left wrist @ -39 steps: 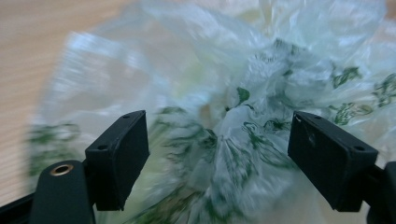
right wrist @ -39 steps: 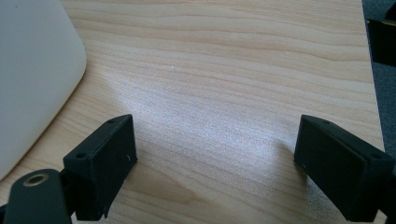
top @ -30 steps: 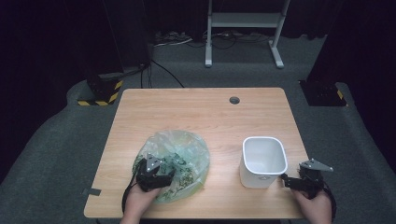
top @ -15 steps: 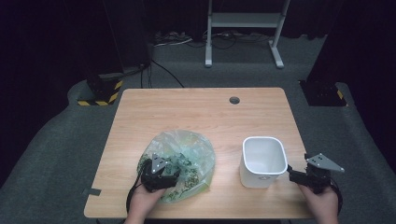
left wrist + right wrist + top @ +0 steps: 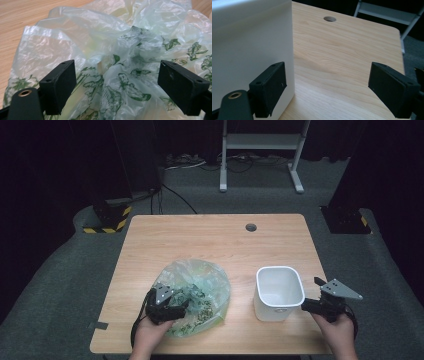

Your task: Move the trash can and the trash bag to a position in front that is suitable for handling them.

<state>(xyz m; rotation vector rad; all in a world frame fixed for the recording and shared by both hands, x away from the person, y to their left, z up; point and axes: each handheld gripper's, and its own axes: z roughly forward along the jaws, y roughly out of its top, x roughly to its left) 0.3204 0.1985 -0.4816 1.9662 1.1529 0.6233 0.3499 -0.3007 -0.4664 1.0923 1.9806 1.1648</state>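
The left claw [image 5: 117, 87], jaws just opened wide, hangs over the printed plastic bag [image 5: 195, 295], gripping nothing. Right of the bag, the right claw [image 5: 312, 304] has lifted beside the white bin [image 5: 278, 292], wide and empty. Lining the bin likely comes next.

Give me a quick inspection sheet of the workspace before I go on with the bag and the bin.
Surface: wooden table, bare apart from the job's things; round hole near the far edge.
Job's things: crumpled clear plastic bag with green leaf print, lying flat; white bin upright beside it, apart from it.
Clutter: nothing seen on the table.
Grippers: left claw jaws wide, bag bunched between them, pads not pressing, just been opening; right claw open beside the bin's wall, holding nothing.
Cables: black cable trailing from the left claw; more cables on the floor.
Surroundings: grey carpet, white stand, yellow-black striped block.
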